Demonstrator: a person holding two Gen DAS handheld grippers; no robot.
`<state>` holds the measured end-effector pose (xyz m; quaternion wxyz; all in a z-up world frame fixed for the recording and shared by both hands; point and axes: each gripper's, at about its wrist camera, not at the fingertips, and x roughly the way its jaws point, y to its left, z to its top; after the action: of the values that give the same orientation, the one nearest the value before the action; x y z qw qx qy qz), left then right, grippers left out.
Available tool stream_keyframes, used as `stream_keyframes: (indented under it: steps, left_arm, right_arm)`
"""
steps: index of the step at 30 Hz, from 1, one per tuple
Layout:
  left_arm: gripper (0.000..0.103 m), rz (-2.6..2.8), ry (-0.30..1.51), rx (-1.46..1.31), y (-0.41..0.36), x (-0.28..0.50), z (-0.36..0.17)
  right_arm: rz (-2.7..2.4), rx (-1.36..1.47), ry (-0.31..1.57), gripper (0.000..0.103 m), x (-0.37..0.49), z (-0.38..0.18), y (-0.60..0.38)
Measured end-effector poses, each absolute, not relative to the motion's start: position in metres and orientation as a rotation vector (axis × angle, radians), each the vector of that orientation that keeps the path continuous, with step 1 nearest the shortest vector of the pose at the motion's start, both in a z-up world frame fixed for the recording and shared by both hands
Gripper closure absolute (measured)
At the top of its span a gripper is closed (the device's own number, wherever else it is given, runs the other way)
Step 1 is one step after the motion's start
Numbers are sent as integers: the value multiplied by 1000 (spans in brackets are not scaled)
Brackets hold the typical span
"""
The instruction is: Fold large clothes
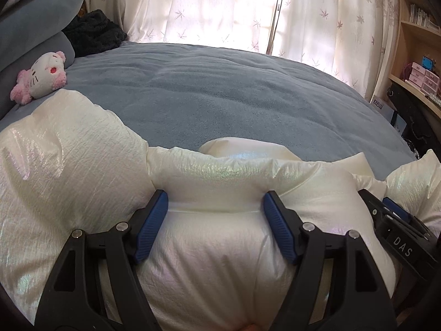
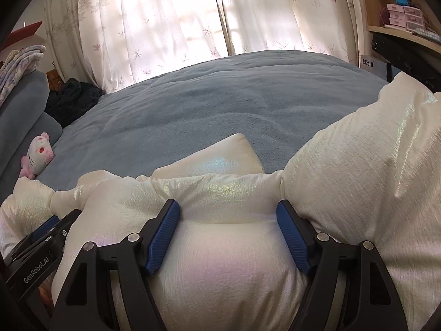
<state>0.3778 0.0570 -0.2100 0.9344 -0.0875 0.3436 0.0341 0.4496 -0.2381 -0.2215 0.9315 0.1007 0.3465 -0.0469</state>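
A large cream-white puffy jacket [image 1: 69,149] with a pearly sheen lies bunched along the near edge of a blue bed [image 1: 206,88]. My left gripper [image 1: 215,201] has its blue pads set wide around a padded bulge of the jacket, pressing into its sides. My right gripper [image 2: 227,209] does the same on another bulge of the jacket [image 2: 358,165]. The right gripper shows at the right edge of the left wrist view [image 1: 397,220], the left gripper at the lower left of the right wrist view [image 2: 41,248]. Both sit side by side, close together.
A pink and white plush cat [image 1: 41,78] lies at the bed's left side beside grey pillows [image 1: 30,19] and a dark garment [image 1: 93,31]. Floral curtains [image 1: 220,8] hang behind the bed. Wooden shelves [image 1: 421,41] with small boxes stand at the right.
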Motion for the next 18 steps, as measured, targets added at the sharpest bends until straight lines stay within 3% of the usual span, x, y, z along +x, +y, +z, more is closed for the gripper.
stream_keyframes:
  steps: [12,18]
  left_arm:
    - [33,53,736,-206,64,385,-215]
    - [33,72,827,-74,53,392,-213]
  right_arm:
    - [-96,197,754,29,452,-221,-239]
    - [-48,156,842,29,459,-212,-243]
